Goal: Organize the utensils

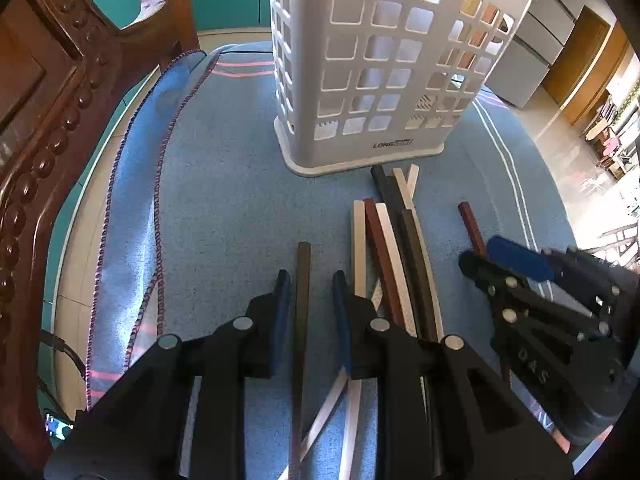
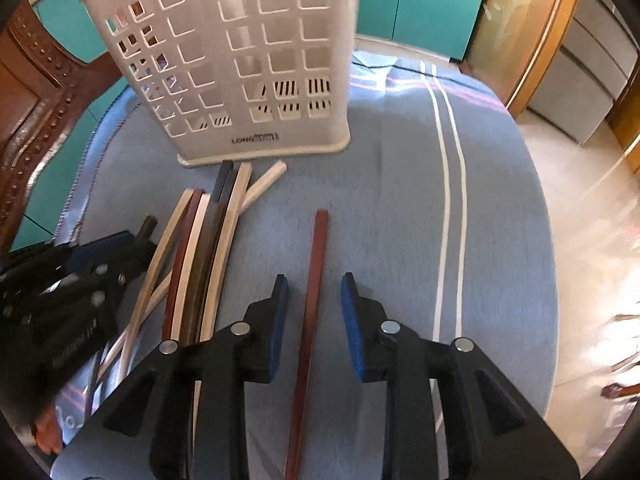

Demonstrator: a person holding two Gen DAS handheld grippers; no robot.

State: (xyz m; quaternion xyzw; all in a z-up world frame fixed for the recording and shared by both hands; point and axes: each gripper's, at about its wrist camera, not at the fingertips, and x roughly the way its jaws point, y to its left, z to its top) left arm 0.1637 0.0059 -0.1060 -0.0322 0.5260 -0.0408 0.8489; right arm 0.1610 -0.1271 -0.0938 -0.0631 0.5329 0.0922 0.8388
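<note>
Chopsticks: light, stiff, slick (prone to roll). Left tongs (image 1: pixel 310 280) narrowly straddle a dark chopstick (image 1: pixel 302 300), right tongs (image 2: pixel 314 286) a red chopstick (image 2: pixel 312 280), neither pinched. Grip mid-length.

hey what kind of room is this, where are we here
Probably a home dining or living area. A table under a blue cloth holds chopsticks and a white slotted holder; a carved wooden chair, teal cabinets and a tiled floor surround it.
</note>
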